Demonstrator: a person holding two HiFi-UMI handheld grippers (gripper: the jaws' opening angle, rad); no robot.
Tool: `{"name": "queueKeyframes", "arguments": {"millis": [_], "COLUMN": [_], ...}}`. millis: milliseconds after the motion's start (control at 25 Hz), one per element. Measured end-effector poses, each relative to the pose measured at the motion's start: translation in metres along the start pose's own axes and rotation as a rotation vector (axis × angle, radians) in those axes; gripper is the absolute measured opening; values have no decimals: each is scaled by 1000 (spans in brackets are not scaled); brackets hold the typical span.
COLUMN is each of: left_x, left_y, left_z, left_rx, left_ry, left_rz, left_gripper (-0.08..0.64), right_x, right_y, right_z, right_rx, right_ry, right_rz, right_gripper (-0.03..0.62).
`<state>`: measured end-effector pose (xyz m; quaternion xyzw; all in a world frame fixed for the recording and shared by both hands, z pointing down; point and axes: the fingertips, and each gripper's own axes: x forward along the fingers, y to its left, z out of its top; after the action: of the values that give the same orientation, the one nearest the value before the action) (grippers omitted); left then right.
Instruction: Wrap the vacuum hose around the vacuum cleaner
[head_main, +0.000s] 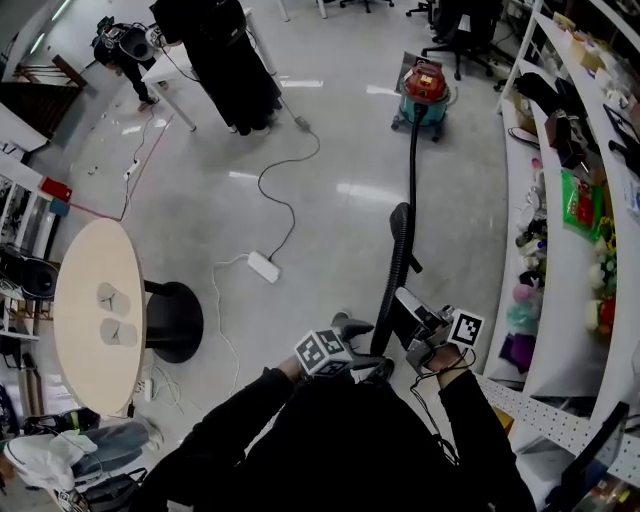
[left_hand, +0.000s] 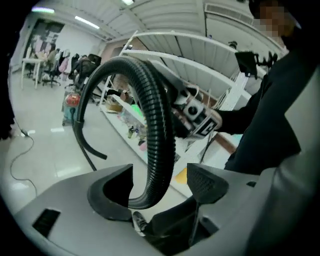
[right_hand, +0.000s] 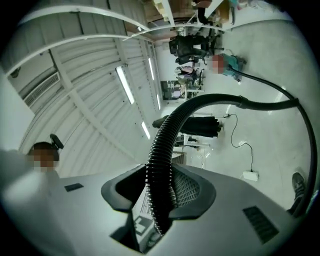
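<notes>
Nearest, the right gripper (right_hand: 160, 192) pinches the black ribbed vacuum hose (right_hand: 167, 135) between its pads. The left gripper (left_hand: 160, 187) stands spread, with the hose passing loosely through the gap, so the loop may slip out. Farther off, slack could snag on the white power strip (head_main: 263, 266). The red-and-teal canister vacuum cleaner (head_main: 425, 90) sits well apart and a tug might tip it. No container is in use; the curved white shelves (head_main: 555, 330) hold mixed goods.

We see the vacuum cleaner (head_main: 424, 90), teal-bodied with a red top, standing upright on the glossy floor well away from us. The black ribbed vacuum hose (head_main: 412, 170) runs from it along the floor and arches up. It comes down pinched in the right gripper (right_hand: 160, 192), its bend passing loose between the spread jaws of the left gripper (left_hand: 162, 187).
</notes>
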<state>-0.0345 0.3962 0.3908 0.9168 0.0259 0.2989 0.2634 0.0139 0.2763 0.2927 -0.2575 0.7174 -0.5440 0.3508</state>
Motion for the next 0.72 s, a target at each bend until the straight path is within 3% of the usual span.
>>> {"name": "queueKeyframes", "arguments": {"millis": [120, 160, 240, 280, 360, 480, 520, 600, 720], "left_x": [2, -3, -16, -24, -43, -72, -80, -95, -115], "left_y": [44, 54, 62, 65, 72, 87, 92, 105, 129], "left_z": [6, 13, 30, 38, 58, 86, 94, 112, 143], "left_rx": [84, 118, 171, 172, 138, 92, 80, 34, -102], "left_ry": [8, 9, 9, 4, -24, -66, -74, -102, -170], "left_rz": [100, 100, 51, 15, -61, -148, -169, -216, -310], "left_gripper": [336, 328, 196, 196, 195, 195, 195, 201, 204], "right_x": [28, 37, 55, 64, 82, 105, 110, 114, 108], "right_y": [-3, -5, -7, -6, -2, 6, 7, 4, -15], "right_z": [26, 35, 52, 60, 77, 93, 93, 85, 51], "right_rx": [42, 52, 72, 74, 51, -13, -42, -105, -218], "right_ry": [-71, -88, -121, -134, -158, -169, -154, -96, 42], "right_rz": [-17, -27, -42, -41, -17, 6, -2, -39, -148], "right_gripper": [164, 164, 164, 164, 168, 302, 310, 311, 310]}}
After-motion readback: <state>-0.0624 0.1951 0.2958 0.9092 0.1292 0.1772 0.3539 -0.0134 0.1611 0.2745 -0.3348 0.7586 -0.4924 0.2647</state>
